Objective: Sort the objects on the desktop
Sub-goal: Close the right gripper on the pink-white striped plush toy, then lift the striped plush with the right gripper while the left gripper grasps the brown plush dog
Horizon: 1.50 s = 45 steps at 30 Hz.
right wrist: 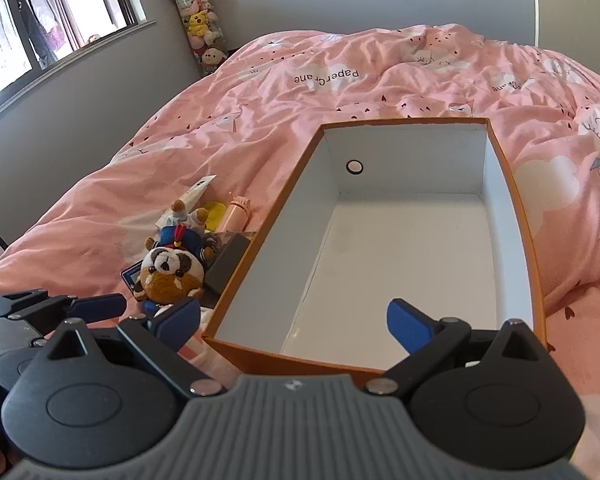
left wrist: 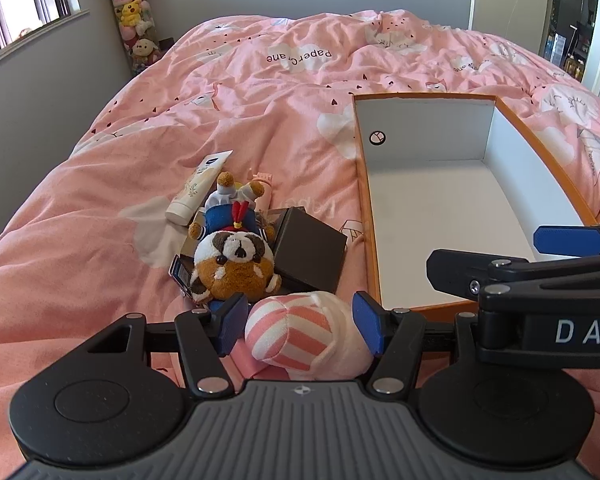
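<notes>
My left gripper (left wrist: 300, 320) has its blue pads on either side of a pink-and-white striped plush (left wrist: 296, 336) on the bed; the pads look close to its sides but contact is unclear. Just beyond lie a raccoon plush in a blue sailor suit (left wrist: 234, 256), a black box (left wrist: 308, 250), a white cream tube (left wrist: 198, 188) and a pink bottle (left wrist: 262, 188). The orange box with white inside (right wrist: 536, 280) stands empty to the right. My right gripper (right wrist: 294, 320) is open and empty over the box's near edge; it also shows in the left wrist view (left wrist: 500, 256).
Everything rests on a pink duvet (left wrist: 260, 92). A small blue-edged card (left wrist: 179, 276) lies under the raccoon plush. A yellow item (right wrist: 215, 213) lies near the bottle. A tall tube of plush toys (left wrist: 134, 16) stands in the far corner by the window.
</notes>
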Motion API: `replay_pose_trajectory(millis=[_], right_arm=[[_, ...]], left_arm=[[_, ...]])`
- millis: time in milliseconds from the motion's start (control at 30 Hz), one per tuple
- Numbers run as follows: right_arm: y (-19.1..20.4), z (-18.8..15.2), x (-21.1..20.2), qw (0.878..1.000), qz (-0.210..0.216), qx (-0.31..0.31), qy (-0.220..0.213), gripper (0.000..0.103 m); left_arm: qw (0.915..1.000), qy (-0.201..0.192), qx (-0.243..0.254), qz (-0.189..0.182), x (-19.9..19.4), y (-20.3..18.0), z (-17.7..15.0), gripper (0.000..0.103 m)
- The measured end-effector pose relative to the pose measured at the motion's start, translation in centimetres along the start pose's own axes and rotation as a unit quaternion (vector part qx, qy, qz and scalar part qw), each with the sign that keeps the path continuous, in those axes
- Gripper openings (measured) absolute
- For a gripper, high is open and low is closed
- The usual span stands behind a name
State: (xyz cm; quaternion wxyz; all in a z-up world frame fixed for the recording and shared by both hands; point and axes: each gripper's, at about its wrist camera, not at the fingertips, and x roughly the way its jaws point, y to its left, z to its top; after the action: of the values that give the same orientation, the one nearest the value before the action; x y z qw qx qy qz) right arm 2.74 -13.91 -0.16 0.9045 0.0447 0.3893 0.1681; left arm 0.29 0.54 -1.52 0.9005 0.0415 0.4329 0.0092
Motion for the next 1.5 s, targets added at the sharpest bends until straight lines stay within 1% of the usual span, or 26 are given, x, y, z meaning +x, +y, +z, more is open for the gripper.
replay_pose_trajectory(millis=[200,267,300,367,433,467,533,567,633,733,800,900,1000,1067,1133,1267,1300,1367,1400,1433,1500], right_arm=[[0.3,1.5,0.6,1.000,0.006,-0.018,-0.003,0.097],[0.7,2.1,1.0,0.999,0.010,-0.031,-0.001,0.096],[0.7,2.1,1.0,0.999,0.010,-0.031,-0.001,0.093],[1.3,2.9,1.7,0.998,0.024,-0.053,0.000,0.085],[1.7,3.5,2.3,0.997,0.044,-0.055,0.009,0.075],[1.8,3.7,2.5,0.997,0.055,-0.056,0.012,0.073],[2.3,4.2,3.0,0.995,0.071,-0.064,0.017,0.063],[2.6,4.4,3.3,0.994,0.078,-0.068,0.021,0.061],[3.0,4.9,4.1,0.992,0.095,-0.070,0.035,0.050],[3.5,5.4,5.2,0.987,0.123,-0.077,0.067,0.040],[4.5,5.3,5.7,0.980,0.142,-0.109,0.084,0.040],[6.1,4.7,6.0,0.968,0.165,-0.156,0.110,0.040],[7.7,3.8,6.7,0.951,0.185,-0.200,0.146,0.040],[8.8,3.1,7.1,0.939,0.191,-0.233,0.165,0.040],[9.6,2.6,7.7,0.929,0.189,-0.264,0.179,0.040],[10.9,1.8,8.9,0.912,0.175,-0.318,0.191,0.041],[11.2,1.6,9.3,0.908,0.168,-0.332,0.193,0.042],[11.6,1.2,9.8,0.900,0.153,-0.361,0.192,0.050],[11.6,1.2,9.8,0.900,0.153,-0.361,0.192,0.051],[11.9,0.8,10.4,0.892,0.144,-0.382,0.193,0.052],[12.1,0.5,10.8,0.886,0.140,-0.399,0.189,0.055]], left_arm=[[0.9997,-0.010,-0.022,-0.001,-0.5,2.1,0.9,0.069],[0.9994,-0.011,-0.032,0.002,-0.5,3.1,1.2,0.067],[0.9992,-0.012,-0.039,0.004,-0.6,3.6,1.4,0.065],[0.9984,-0.012,-0.054,0.005,-0.6,5.1,1.7,0.064],[0.9977,-0.009,-0.066,0.006,-0.4,6.5,2.0,0.054],[0.9973,-0.006,-0.073,0.004,-0.3,7.1,2.1,0.052],[0.9958,0.000,-0.091,-0.006,0.0,8.6,2.3,0.042],[0.9949,0.004,-0.100,-0.011,0.2,9.3,2.4,0.042],[0.9933,0.011,-0.112,-0.026,0.6,10.4,2.7,0.042],[0.9927,0.020,-0.111,-0.045,1.2,11.3,3.1,0.041],[0.9930,0.026,-0.102,-0.054,1.5,11.4,3.4,0.041],[0.9933,0.039,-0.093,-0.057,1.7,11.5,3.6,0.041],[0.9926,0.056,-0.083,-0.070,1.7,11.5,3.6,0.041],[0.9922,0.065,-0.076,-0.074,1.7,11.5,3.6,0.041],[0.9924,0.072,-0.073,-0.068,1.8,11.7,3.4,0.041],[0.9914,0.087,-0.074,-0.064,2.3,12.2,3.2,0.041],[0.9910,0.090,-0.076,-0.063,2.4,12.3,3.1,0.041],[0.9902,0.095,-0.082,-0.061,2.6,12.7,2.9,0.041],[0.9897,0.097,-0.085,-0.061,2.7,12.9,2.9,0.041],[0.9892,0.099,-0.088,-0.061,2.8,13.1,2.9,0.041],[0.9884,0.103,-0.093,-0.062,3.1,13.4,2.9,0.041]])
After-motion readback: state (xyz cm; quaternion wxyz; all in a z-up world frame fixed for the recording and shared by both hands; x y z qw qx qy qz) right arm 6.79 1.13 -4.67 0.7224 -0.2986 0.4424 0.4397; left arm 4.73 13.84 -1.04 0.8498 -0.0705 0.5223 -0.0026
